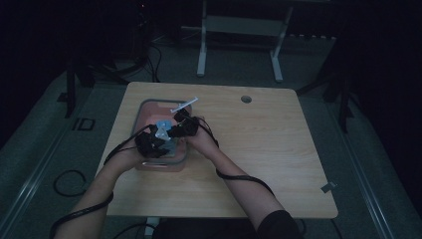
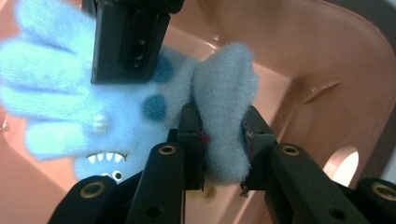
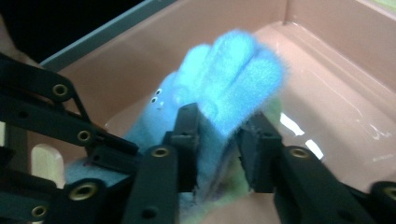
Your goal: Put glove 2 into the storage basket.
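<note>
High view: both grippers meet over the pink tub (image 1: 144,107) at the table's (image 1: 259,149) left; blue glove (image 1: 162,125) sits between them. One tub, one table, one white stick-like item (image 1: 184,104) on the tub's far rim.

Left gripper view: left gripper (image 2: 224,135) clamped tight on the glove's cuff fold. Keep that pinch firm and low in the tub.

Right gripper view: right gripper (image 3: 219,135) straddles the finger end, jaws partly apart, pad contact unclear. One glove, two grippers. Release only once the glove rests on the tub floor.
</note>
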Demonstrator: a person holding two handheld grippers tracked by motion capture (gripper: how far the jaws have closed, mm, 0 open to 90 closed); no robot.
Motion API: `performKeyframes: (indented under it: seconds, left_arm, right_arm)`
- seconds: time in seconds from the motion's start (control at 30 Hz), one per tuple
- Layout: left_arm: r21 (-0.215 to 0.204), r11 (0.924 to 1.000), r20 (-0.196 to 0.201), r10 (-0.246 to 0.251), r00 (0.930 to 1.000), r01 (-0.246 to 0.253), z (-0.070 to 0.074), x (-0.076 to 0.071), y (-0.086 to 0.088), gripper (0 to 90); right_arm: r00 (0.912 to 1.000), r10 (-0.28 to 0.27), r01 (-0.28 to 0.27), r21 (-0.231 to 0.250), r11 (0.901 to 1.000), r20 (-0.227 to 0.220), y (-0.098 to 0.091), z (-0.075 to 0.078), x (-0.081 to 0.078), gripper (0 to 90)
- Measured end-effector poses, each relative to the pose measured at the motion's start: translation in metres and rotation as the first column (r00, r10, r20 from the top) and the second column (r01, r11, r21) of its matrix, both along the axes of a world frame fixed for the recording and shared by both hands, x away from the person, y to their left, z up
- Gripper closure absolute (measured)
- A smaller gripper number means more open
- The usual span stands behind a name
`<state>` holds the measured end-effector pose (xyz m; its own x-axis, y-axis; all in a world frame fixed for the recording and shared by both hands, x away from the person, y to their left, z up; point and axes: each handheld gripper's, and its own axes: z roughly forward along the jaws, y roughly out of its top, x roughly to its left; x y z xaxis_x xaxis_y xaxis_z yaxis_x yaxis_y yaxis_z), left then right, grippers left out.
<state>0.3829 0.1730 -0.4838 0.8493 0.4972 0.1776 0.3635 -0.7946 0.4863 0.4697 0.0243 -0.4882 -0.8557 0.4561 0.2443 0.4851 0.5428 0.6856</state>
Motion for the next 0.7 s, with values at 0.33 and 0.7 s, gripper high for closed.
performKeyframes:
  seconds: [0.33, 0.7]
  left_arm:
    - [-0.082, 0.9948, 0.014, 0.062, 0.9979, -0.061, 0.007, -0.001, 0.005, 43.8]
    - [-0.166, 0.9752, 0.039, 0.154, 0.9873, -0.146, 0.027, -0.007, -0.011, 2.3]
  right_arm:
    - [0.9999, -0.003, 0.002, 0.068, 0.9977, 0.012, -0.024, 0.018, 0.0, 49.0]
    - [0.9979, 0.058, -0.062, 0.141, 0.9881, 0.03, -0.049, 0.034, -0.015, 27.7]
